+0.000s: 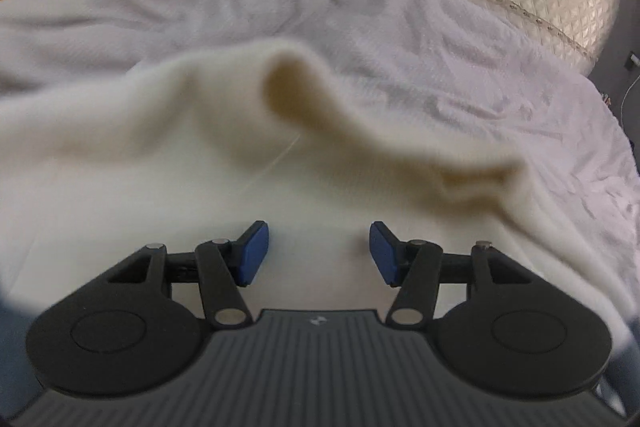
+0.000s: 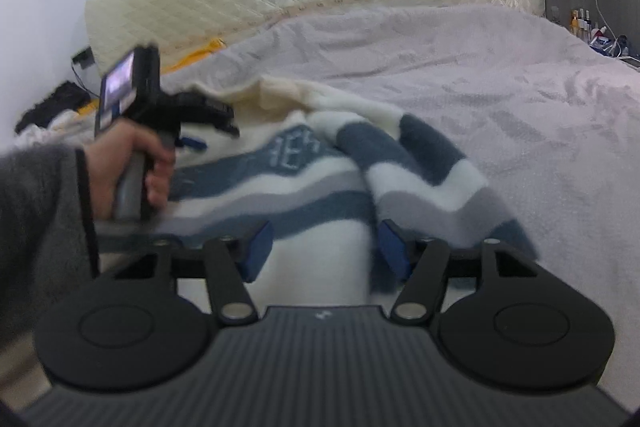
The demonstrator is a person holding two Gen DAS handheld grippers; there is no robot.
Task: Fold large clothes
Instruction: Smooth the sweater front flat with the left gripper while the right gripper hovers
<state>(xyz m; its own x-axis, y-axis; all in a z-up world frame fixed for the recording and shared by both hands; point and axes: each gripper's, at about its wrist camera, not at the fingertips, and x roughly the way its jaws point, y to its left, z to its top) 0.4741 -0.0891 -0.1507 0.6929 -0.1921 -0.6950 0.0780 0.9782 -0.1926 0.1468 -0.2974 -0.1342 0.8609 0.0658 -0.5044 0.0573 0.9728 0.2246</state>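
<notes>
Fleecy striped sweater (image 2: pixel 304 183) lay rumpled on the bed (image 2: pixel 500 99); both claws, left (image 1: pixel 319 253) and right (image 2: pixel 325 251), hovered over it open and empty, so each should pinch a hem corner squarely.

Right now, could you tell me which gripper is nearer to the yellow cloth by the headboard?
Left. The left gripper hangs over the sweater's far side, toward the yellow cloth; the right gripper sits at the near hem.

My right gripper (image 2: pixel 322 251) hangs open-jawed over a fuzzy blue, white and grey striped sweater (image 2: pixel 320 183). It lies on the pale lilac bedspread (image 2: pixel 480 75).
</notes>
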